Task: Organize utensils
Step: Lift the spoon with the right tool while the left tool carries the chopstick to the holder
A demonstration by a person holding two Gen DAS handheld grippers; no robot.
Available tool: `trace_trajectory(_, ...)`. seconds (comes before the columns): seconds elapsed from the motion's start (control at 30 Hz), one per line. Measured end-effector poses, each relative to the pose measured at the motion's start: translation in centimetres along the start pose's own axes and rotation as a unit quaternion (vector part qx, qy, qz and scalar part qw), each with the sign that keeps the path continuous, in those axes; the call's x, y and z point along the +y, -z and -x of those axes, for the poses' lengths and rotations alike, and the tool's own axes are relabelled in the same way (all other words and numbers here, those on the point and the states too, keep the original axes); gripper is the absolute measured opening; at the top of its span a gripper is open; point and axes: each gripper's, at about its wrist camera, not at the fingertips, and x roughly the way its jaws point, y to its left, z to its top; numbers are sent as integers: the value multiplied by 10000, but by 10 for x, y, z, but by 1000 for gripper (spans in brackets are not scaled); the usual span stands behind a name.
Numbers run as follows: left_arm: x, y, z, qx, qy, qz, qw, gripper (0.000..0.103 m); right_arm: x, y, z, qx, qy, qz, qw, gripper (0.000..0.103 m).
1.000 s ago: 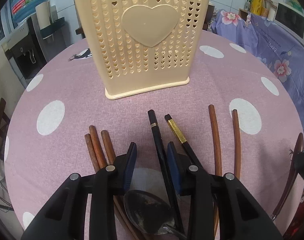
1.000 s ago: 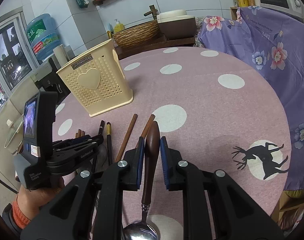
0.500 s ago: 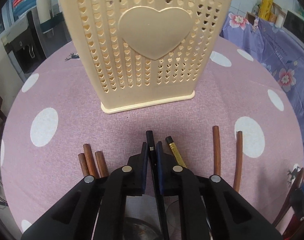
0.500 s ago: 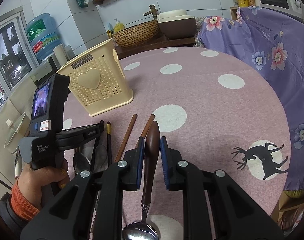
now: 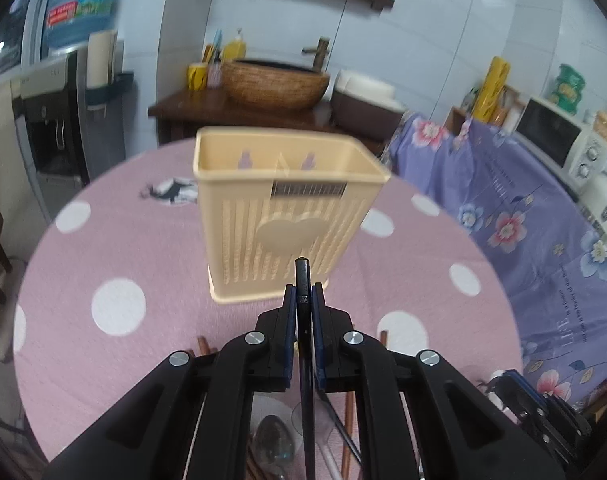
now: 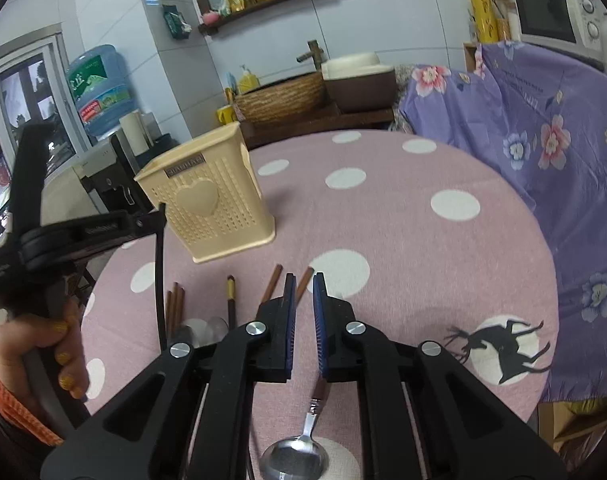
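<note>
My left gripper point(image 5: 303, 292) is shut on a black chopstick point(image 5: 302, 276) and holds it clear of the table; in the right wrist view this chopstick point(image 6: 158, 280) hangs down from the left gripper point(image 6: 159, 216). The beige heart-pierced holder point(image 5: 287, 208) stands just beyond. My right gripper point(image 6: 304, 280) hovers low, its jaws closing to a narrow slit with only tablecloth showing between the pads. A brown-handled spoon point(image 6: 293, 456) lies beneath it, its handle running under the right finger. Brown chopsticks point(image 6: 175, 304), a black-and-gold chopstick point(image 6: 231, 296) and other spoons point(image 6: 207, 326) lie on the cloth.
The round table has a pink spotted cloth point(image 6: 383, 220). A purple floral cover point(image 6: 543, 140) drapes furniture along its right side. A wooden stand with a wicker basin point(image 5: 275, 84) is behind, a water dispenser point(image 5: 51, 128) to the left. A hand point(image 6: 43, 360) grips the left tool.
The left gripper closed on the black chopstick and lifted it off the cloth. The right gripper rose slightly; its jaws narrowed and the spoon handle no longer shows between them.
</note>
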Motion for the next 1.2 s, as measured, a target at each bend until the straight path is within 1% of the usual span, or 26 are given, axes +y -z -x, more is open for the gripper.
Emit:
trace_trajectory(0.07, -1, -2, 13, -130, 58, -43, 9999, 9, 2, -4, 2, -17, -57, 49, 10000, 7)
trace_trajectory(0.17, -1, -2, 18, -171, 114, -19, 9998, 9, -2, -5, 0, -77, 87, 7, 9999, 8)
trace_trajectory(0.2, -1, -1, 19, -179, 133, 2, 9998, 9, -5, -5, -4, -47, 152, -54, 9999, 15)
trace_trajectory(0.23, 0, -1, 19, -190, 154, 17, 9997, 9, -8, -5, -10, 72, 192, -87, 9998, 22)
trace_trajectory(0.27, 1, -1, 21, -202, 176, 27, 9996, 9, -10, -4, -17, 227, 224, -107, 9994, 38)
trace_trajectory(0.3, 1, -1, 22, -213, 194, 32, 9996, 9, -11, -1, -24, 332, 301, -101, 9989, 49)
trace_trajectory(0.37, 2, 0, 26, -238, 223, 34, 9995, 9, -9, 5, -39, 545, 471, -11, 9974, 49)
trace_trajectory(0.4, 2, 0, 28, -260, 231, 31, 9994, 9, -8, 9, -47, 688, 539, 25, 9962, 46)
trace_trajectory(0.47, 3, 1, 32, -297, 245, 27, 9993, 9, -6, 17, -64, 940, 632, 121, 9935, 39)
trace_trajectory(0.53, 3, 2, 35, -329, 255, 20, 9991, 9, -6, 23, -80, 1190, 736, 136, 9901, 36)
trace_trajectory(0.63, 6, 3, 37, -347, 282, 49, 9990, 9, -5, 29, -94, 1367, 820, 150, 9871, 29)
trace_trajectory(0.67, 7, 3, 37, -354, 284, 53, 9990, 9, -5, 31, -97, 1422, 866, 181, 9859, 22)
trace_trajectory(0.7, 8, 4, 38, -364, 284, 55, 9989, 9, -3, 32, -99, 1420, 936, 223, 9852, 17)
trace_trajectory(0.77, 8, 4, 38, -381, 278, 58, 9989, 9, -1, 33, -101, 1399, 1017, 305, 9845, 17)
trace_trajectory(0.87, 9, 4, 39, -391, 282, 72, 9988, 9, -2, 33, -101, 1396, 953, 277, 9852, 16)
trace_trajectory(0.93, 9, 4, 40, -398, 305, 81, 9987, 9, -5, 32, -97, 1363, 765, 179, 9875, 16)
trace_trajectory(1.0, 9, 5, 44, -427, 327, 67, 9985, 9, -5, 28, -88, 1209, 658, 168, 9903, 16)
trace_trajectory(1.07, 10, 5, 49, -467, 381, 71, 9982, 9, -4, 22, -72, 1022, 452, 177, 9936, 16)
trace_trajectory(1.13, 11, 4, 57, -547, 424, 53, 9976, 9, -3, 12, -52, 784, 259, 175, 9964, 16)
trace_trajectory(1.2, 11, 3, 65, -642, 452, 45, 9969, 9, -3, 2, -27, 456, 51, 200, 9987, 16)
